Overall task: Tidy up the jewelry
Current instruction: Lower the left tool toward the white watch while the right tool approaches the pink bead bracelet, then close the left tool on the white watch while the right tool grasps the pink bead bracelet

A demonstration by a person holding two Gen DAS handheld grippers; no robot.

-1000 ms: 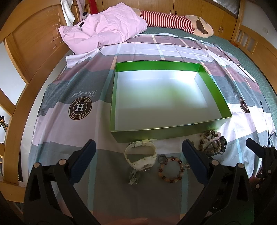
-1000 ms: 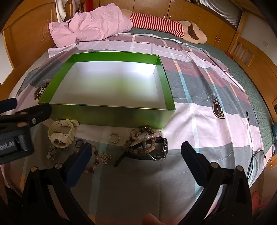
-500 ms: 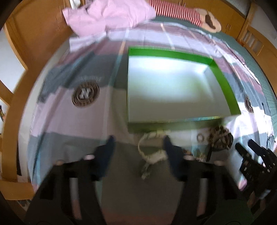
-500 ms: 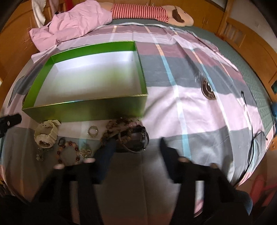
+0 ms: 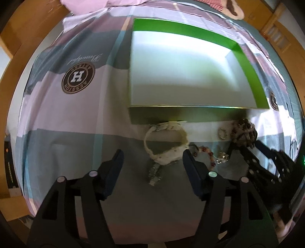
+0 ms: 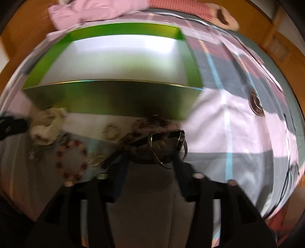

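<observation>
A white watch (image 5: 165, 145) lies on the bedspread just ahead of my left gripper (image 5: 152, 158). Its jaws are opening and stand either side of the watch's near end without pressing on it. A black watch (image 6: 165, 150), tangled with a pile of bead bracelets (image 6: 152, 124), sits between the fingertips of my right gripper (image 6: 150, 162). Those jaws are closing; motion blur hides any contact. The right gripper (image 5: 247, 145) also shows at the bead pile (image 5: 244, 129). Behind the jewelry stands an empty green box (image 5: 247, 63), whose front wall (image 6: 114, 95) is close.
A red bead bracelet (image 5: 205, 150), a small ring (image 5: 222, 133) and little metal charms (image 5: 154, 173) lie between the two watches. A pink pillow (image 6: 95, 11) and a striped plush toy lie at the bed's far end. A wooden bed frame (image 5: 17, 57) runs along the left.
Both grippers have come down toward the jewelry and tilted more steeply. Their jaws have narrowed from wide open. The box and jewelry have not moved.
</observation>
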